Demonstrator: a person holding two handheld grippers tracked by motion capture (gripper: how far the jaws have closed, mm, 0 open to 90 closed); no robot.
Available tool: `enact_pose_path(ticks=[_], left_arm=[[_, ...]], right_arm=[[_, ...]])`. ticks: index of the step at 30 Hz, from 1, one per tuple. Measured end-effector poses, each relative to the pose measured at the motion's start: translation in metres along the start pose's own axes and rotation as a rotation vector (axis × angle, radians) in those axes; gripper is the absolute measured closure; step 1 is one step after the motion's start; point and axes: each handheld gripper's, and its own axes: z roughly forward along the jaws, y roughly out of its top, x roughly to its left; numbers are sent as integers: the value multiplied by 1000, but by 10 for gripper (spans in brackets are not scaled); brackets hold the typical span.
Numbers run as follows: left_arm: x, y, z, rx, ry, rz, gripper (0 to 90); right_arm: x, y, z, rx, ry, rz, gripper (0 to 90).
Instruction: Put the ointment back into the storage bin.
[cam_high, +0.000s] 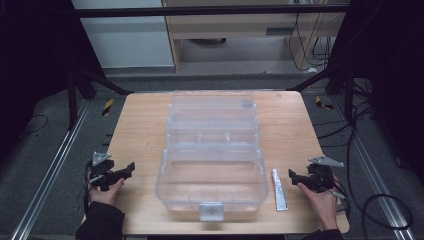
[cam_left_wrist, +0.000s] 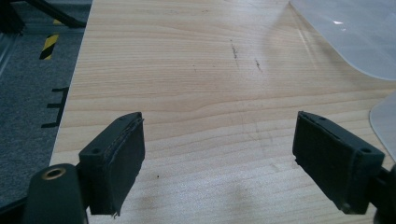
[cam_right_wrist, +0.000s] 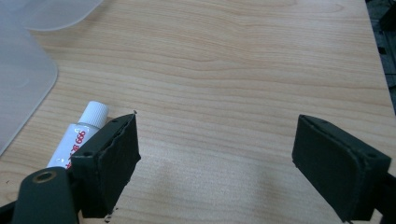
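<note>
Tube (cam_high: 279, 189) lay on the desk (cam_high: 145, 130) just right of the clear box (cam_high: 212, 155), near the right tool (cam_high: 299, 178); both tools gaped wide and empty. Best approach: straddle its middle squarely, crosswise, before closing.

The table (cam_high: 145, 125) is surfaced in pale, matt wood grain; the box (cam_high: 212, 150) is made of clear, glossy plastic; the gripper pads (cam_left_wrist: 128, 158) are faced in matt black

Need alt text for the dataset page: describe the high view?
An open clear plastic organizer box sits mid-table, a small white tube beside its right side. A person rests the left hand-held gripper and the right hand-held gripper on the table, either side.
</note>
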Motion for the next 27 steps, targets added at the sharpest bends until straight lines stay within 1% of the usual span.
enact_pose_path(ticks=[2, 4, 5, 6, 9, 13, 15, 16, 20, 23, 26, 27], left_arm=[[0, 0, 0, 1, 3, 1, 164], [0, 0, 0, 5, 3, 2, 164], [0, -1, 0, 5, 2, 0, 164], [0, -1, 0, 6, 2, -2, 165], [1, -1, 0, 11, 2, -5, 169], [0, -1, 2, 21, 8, 1, 174], [-1, -1, 3, 24, 3, 6, 185], [-1, -2, 4, 30, 9, 9, 186], [-1, -2, 4, 30, 10, 10, 195], [-2, -2, 5, 36, 8, 11, 200], [-3, -2, 5, 37, 8, 14, 204], [-3, -2, 5, 38, 7, 16, 205]], right_arm=[[1, 0, -2, 1, -2, -3, 154], [4, 1, -4, 6, -19, -11, 156], [6, 1, -6, 11, -19, -30, 167], [8, 2, -8, 13, -15, -38, 186], [16, 7, -12, 36, -8, -72, 208], [22, 13, -17, 57, -7, -101, 228], [27, 19, -24, 54, -3, -98, 249], [28, 21, -25, 56, -6, -98, 254], [32, 27, -30, 74, 1, -105, 258], [35, 38, -36, 92, 21, -90, 275], [37, 46, -39, 103, 31, -106, 285], [39, 49, -40, 115, 37, -99, 289]])
